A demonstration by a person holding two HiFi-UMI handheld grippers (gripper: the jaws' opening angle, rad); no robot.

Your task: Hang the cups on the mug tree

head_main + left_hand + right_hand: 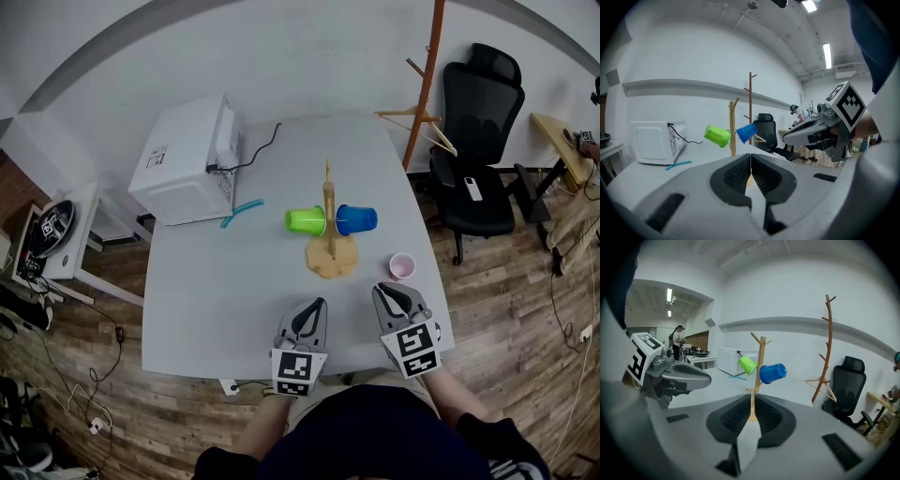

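The wooden mug tree [329, 211] stands mid-table on the grey table [225, 300]. A green cup [305, 220] hangs on its left peg and a blue cup [357, 218] on its right peg. A pink cup [402, 266] stands upright on the table, right of the tree's base. My left gripper [318, 303] and right gripper [381, 290] sit side by side near the front edge, both shut and empty. The right gripper is just short of the pink cup, to its left. The left gripper view shows the green cup [717, 135] and blue cup [747, 132] ahead; so does the right gripper view, on the tree [759, 359].
A white boxy appliance [187, 159] with a black cable sits at the back left. A teal tool [242, 212] lies beside it. Beyond the table's right side stand a black office chair [478, 141] and a wooden coat stand [424, 84] with a hanger.
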